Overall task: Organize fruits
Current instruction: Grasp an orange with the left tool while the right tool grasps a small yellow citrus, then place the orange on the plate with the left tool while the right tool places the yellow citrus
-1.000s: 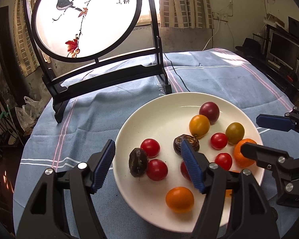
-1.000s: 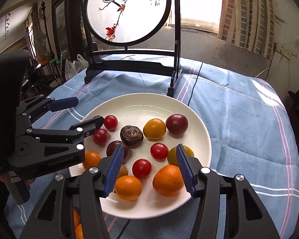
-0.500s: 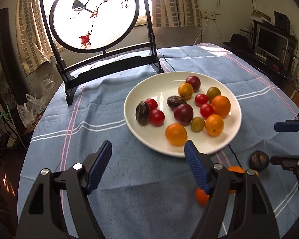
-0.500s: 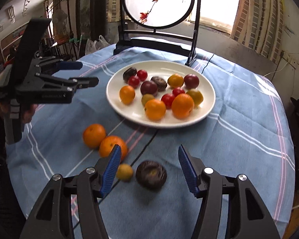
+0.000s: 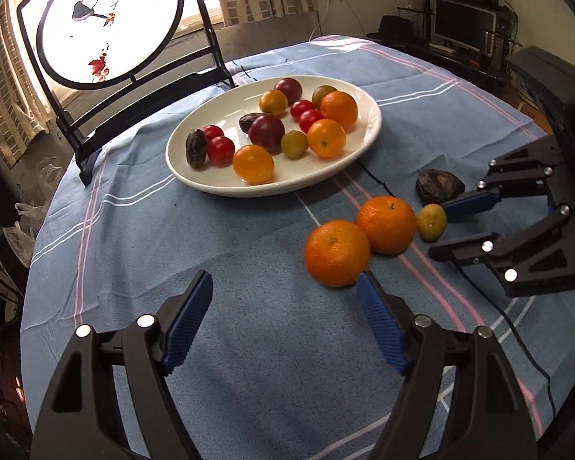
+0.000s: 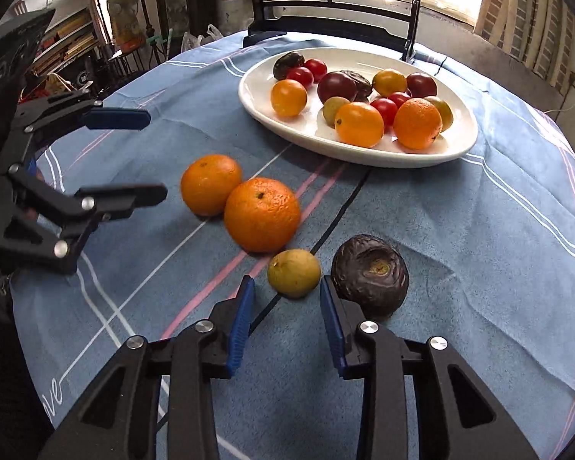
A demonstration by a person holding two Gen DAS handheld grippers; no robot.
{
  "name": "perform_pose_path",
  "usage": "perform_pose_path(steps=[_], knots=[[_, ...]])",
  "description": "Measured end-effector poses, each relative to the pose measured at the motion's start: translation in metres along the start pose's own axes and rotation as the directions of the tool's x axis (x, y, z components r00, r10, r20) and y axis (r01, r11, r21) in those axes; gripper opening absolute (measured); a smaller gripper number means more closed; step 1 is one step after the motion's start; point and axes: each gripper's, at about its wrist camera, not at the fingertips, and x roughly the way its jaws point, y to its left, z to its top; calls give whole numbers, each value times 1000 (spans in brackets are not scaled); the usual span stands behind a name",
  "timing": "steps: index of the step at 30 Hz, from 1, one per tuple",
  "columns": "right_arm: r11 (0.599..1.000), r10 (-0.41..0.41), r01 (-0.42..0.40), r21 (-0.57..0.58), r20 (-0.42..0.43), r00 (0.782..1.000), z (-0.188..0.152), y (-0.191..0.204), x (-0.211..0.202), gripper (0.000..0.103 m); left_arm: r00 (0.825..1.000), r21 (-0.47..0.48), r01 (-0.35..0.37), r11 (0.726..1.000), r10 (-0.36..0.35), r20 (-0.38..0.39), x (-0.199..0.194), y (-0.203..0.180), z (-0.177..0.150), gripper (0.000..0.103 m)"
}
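Observation:
A white plate (image 5: 195, 176) (image 6: 456, 149) holds several fruits: red tomatoes, oranges, dark plums and passion fruits. On the blue cloth in front of it lie two oranges (image 5: 337, 258) (image 6: 262, 214), a small yellow-green fruit (image 5: 432, 222) (image 6: 294, 273) and a wrinkled dark passion fruit (image 5: 439, 187) (image 6: 370, 275). My left gripper (image 5: 285, 322) (image 6: 145, 155) is open and empty, its right finger close to the nearer orange. My right gripper (image 6: 286, 320) (image 5: 450, 230) is open, just short of the yellow-green fruit.
A round painted screen on a black stand (image 5: 107, 27) stands behind the plate. A thin black cable (image 6: 337, 211) runs across the cloth between the loose fruits. The round table's edge drops off at left and right. Shelves and furniture surround the table.
Both grippers have pulled back from the plate toward the table's front. The loose fruits now lie close ahead, the right gripper right behind the yellow-green fruit. Both stay open.

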Motion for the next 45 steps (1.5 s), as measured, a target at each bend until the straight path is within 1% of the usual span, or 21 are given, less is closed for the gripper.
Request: perform_pose_path(steps=[2, 7, 10, 15, 16, 17, 18, 20, 25, 29, 35, 45], knots=[[1000, -6, 6, -3, 7, 1000, 3, 1, 1, 27, 1000, 12, 18, 1000, -18, -11, 5, -5, 0, 75], [1000, 8, -8, 5, 25, 1000, 2, -2, -10, 27, 998, 28, 52, 998, -51, -24, 16, -11, 4, 75], [1000, 4, -4, 10, 33, 999, -3, -4, -16, 27, 997, 35, 73, 997, -73, -27, 23, -13, 9, 75], [1000, 9, -10, 22, 30, 1000, -7, -8, -20, 27, 989, 32, 145, 989, -145, -19, 35, -11, 16, 75], [1000, 8, -9, 23, 29, 1000, -7, -9, -19, 27, 987, 27, 160, 987, -160, -13, 35, -10, 17, 74], [1000, 6, -6, 23, 28, 1000, -8, -9, -19, 27, 985, 25, 175, 984, -175, -7, 34, -10, 18, 64], [1000, 9, -9, 23, 26, 1000, -8, -9, -18, 27, 982, 26, 191, 981, -191, -6, 33, -12, 18, 48], [1000, 12, -13, 21, 25, 1000, -8, -8, -17, 27, 984, 31, 178, 984, -177, -12, 30, -13, 18, 42], [1000, 24, -25, 10, 29, 999, -7, -2, -18, 27, 984, 19, 176, 984, -176, -11, 23, -11, 13, 42], [1000, 28, -28, -5, 36, 999, -7, 4, -21, 27, 988, 10, 154, 988, -154, -2, 14, -12, 12, 42], [999, 40, -39, -13, 42, 998, -10, 14, -26, 27, 995, -8, 99, 995, -99, 19, 0, -13, 13, 42], [998, 67, -66, -21, 54, 996, -12, 30, -32, 27, 997, -74, 67, 995, -64, 42, -16, -7, 14, 42]])
